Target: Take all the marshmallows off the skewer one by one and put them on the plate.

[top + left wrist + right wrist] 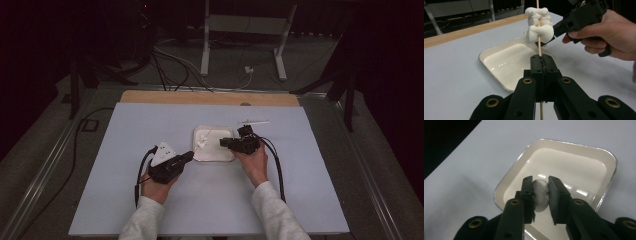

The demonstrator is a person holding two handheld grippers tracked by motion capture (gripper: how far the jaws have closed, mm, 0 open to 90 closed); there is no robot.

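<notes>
**A:** So where's this one at? Looks to me like skewer work over a tray.

**B:** Yep. The left tongs [541, 62] are clamped tight on a thin wooden skewer [539, 46], which runs straight up out of them, long axis roughly vertical in the left gripper view. Two white marshmallows [538, 25] are already threaded on it, stacked one over the other, hanging above the white tray [499, 58] on the desk [150, 200].

**A:** And the right hand?

**B:** The right tongs [541, 192] have a squished marshmallow between the pads, narrow gap, so they're pinching it. In the left gripper view that's the lower lump on the stick, with the right tongs coming in from the side. Can't tell for sure if they're pushing it down the stick or pulling it off.

**A:** So how far along?

**B:** My guess is mid-way. Pieces are on the stick, nothing lying in the tray, so the tray part isn't done yet. There's another pale stick [253, 121] lying flat on the desk beyond the right hand [256, 162], pointing left-right, untouched as far as I can see.

**A:** Skewer tip?

**B:** Runs out the top of the frame, so no idea.
</notes>
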